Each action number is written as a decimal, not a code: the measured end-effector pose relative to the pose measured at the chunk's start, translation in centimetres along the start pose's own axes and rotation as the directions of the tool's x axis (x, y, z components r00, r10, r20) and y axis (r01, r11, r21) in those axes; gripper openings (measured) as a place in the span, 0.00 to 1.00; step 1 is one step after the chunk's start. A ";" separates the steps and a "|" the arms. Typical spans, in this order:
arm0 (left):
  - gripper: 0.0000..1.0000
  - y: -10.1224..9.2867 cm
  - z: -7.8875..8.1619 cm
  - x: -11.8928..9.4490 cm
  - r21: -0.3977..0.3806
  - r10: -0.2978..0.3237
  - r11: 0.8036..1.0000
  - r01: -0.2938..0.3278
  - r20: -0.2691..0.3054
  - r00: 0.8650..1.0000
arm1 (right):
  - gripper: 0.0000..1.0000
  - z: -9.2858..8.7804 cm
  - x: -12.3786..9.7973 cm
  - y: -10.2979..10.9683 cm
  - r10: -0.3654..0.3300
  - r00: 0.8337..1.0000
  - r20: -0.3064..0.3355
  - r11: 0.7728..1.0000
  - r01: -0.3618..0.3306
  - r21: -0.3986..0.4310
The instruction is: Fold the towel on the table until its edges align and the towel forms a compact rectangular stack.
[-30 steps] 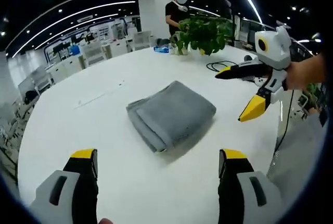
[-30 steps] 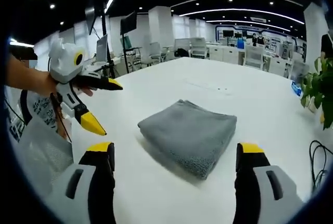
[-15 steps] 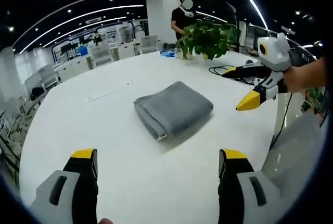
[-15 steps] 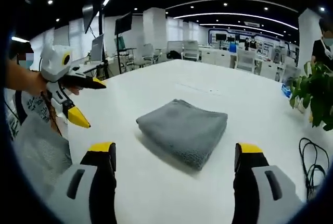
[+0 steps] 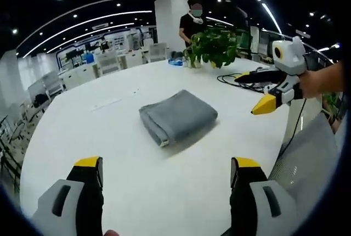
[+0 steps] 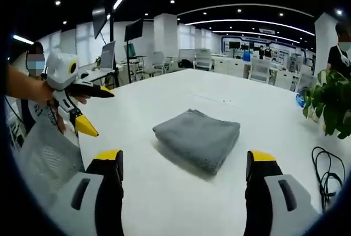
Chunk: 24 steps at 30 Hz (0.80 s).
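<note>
One large white table [image 5: 109, 137] carries everything, its broad top left mostly bare so the fold has room to lie flat. Near its middle lies the one towel [image 5: 176, 116], grey, doubled over into a thick rectangular stack with its layered edges showing on the side nearest the left gripper view; in the right gripper view the towel [image 6: 198, 138] shows the same squared shape, corners close to matching. Judging by that shape, the folding looks finished or nearly so.

Two grippers are in play, and both hang in the air apart from the towel, probably held back so the stack stays in plain sight for a check. The left gripper [image 5: 164, 173] has its jaws spread wide with nothing between them, and it appears again at the table's edge in the right gripper view [image 6: 82, 107], held by a hand, jaws parted. The right gripper [image 6: 184, 167] likewise stands wide and empty, and from the other side it [image 5: 263, 90] hovers beyond the towel, tips apart.

One potted plant [image 5: 215, 48] sits toward the far rim, out of the working space. One black cable [image 6: 328, 173] loops on the tabletop near the plant side. One person [image 5: 192, 22] stands behind the plant.
</note>
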State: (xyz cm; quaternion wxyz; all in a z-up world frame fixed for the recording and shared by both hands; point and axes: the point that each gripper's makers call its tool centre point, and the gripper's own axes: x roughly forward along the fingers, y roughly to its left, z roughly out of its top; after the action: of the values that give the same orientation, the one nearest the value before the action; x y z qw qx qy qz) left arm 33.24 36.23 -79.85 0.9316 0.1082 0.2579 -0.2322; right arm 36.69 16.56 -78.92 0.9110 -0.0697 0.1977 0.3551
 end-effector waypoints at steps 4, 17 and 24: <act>0.99 -0.2 0.1 -0.5 -0.019 0.010 1.000 -0.009 0.015 1.000 | 0.94 0.1 -0.8 0.4 -0.003 1.000 0.021 1.000 0.003 0.012; 0.99 -1.0 -0.5 -1.3 -0.031 0.031 0.999 -0.030 0.031 0.999 | 0.93 -1.9 -2.2 0.4 -0.027 1.000 0.012 0.999 0.027 0.029; 0.99 -1.3 -0.3 -2.0 -0.023 0.040 0.999 -0.039 0.052 0.998 | 0.91 -2.4 -2.9 0.6 -0.029 0.999 0.017 0.999 0.029 0.028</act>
State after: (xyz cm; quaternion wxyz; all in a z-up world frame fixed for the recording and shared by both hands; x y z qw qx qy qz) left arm 31.02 35.94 -79.13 0.9436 0.0969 0.2337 -0.2136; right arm 33.53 14.56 -79.91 0.9187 -0.0568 0.1934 0.3396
